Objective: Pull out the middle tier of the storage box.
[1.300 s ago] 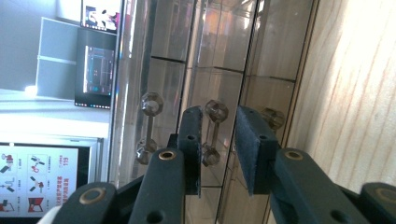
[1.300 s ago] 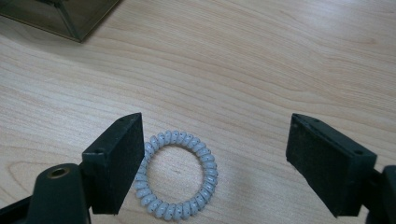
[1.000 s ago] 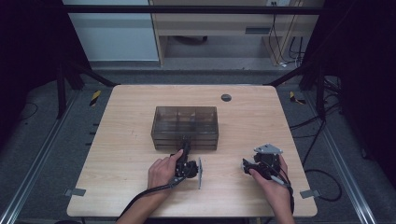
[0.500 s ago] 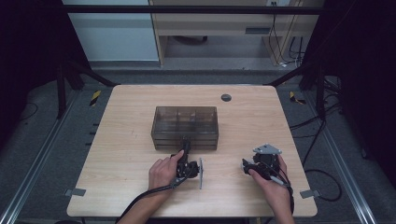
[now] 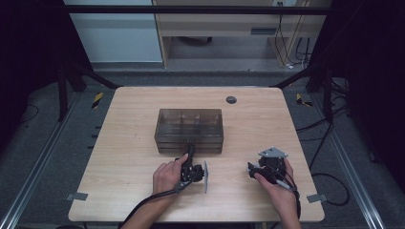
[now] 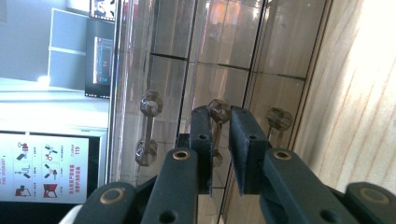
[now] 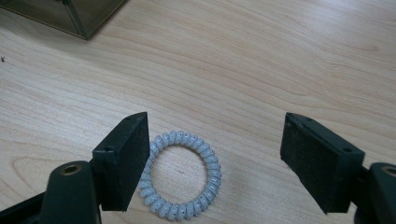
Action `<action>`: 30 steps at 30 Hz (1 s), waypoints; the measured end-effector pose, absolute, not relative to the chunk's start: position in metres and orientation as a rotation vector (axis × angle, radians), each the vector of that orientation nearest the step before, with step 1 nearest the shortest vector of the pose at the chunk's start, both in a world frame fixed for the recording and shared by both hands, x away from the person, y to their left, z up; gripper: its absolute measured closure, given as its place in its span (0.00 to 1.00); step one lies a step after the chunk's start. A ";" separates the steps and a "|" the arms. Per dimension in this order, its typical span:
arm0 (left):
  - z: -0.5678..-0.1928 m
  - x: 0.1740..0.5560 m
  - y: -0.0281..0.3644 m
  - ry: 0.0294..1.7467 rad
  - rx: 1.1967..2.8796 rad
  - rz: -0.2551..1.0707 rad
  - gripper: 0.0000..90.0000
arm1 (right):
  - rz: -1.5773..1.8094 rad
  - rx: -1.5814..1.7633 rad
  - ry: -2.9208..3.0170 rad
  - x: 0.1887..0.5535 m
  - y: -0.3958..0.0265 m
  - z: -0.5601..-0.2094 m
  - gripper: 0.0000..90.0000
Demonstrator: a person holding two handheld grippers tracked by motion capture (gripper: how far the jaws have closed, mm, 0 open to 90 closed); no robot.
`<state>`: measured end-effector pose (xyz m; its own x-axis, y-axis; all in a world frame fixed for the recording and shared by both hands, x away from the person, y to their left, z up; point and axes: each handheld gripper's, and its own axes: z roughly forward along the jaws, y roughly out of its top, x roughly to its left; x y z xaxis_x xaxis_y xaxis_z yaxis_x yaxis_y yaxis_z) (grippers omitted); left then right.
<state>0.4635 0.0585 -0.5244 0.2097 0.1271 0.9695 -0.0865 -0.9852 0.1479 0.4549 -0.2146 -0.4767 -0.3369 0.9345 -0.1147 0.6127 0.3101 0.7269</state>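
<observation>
On the table (image 5: 124, 143), a smoked, see-through drawer box (image 5: 189, 129) stands just past the middle. The left claw (image 5: 190, 149) sits at the box's 6 o'clock face, turned on its side, its tips against the drawer fronts. In the left gripper view the left claw (image 6: 219, 140) is pinching the middle handle (image 6: 217, 112): the bar runs down between the two pads, its faceted knob just above their tips. Its jaws have just been closing on that bar. Two more handles flank it, one at 9 o'clock (image 6: 150, 126) and one at 3 o'clock (image 6: 278, 119).

The right claw (image 5: 252, 169) rests well off at the box's 4 o'clock, near the table's front edge. In the right gripper view the right claw (image 7: 215, 154) is spread wide. A pale coiled hair tie (image 7: 182, 175) lies flat on the wood between the pads, pushed up beside the 9 o'clock pad and seemingly touching it, though the contact is hard to judge. The other pad stands well apart from it.
</observation>
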 end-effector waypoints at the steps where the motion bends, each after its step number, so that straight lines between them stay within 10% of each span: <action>1: -0.524 0.463 0.058 0.037 2.304 1.878 0.88 | 0.796 1.367 2.052 0.455 -0.214 -0.477 0.27; 30: -0.526 0.463 0.056 0.087 2.285 1.879 0.88 | 0.786 1.362 2.061 0.455 -0.213 -0.478 0.27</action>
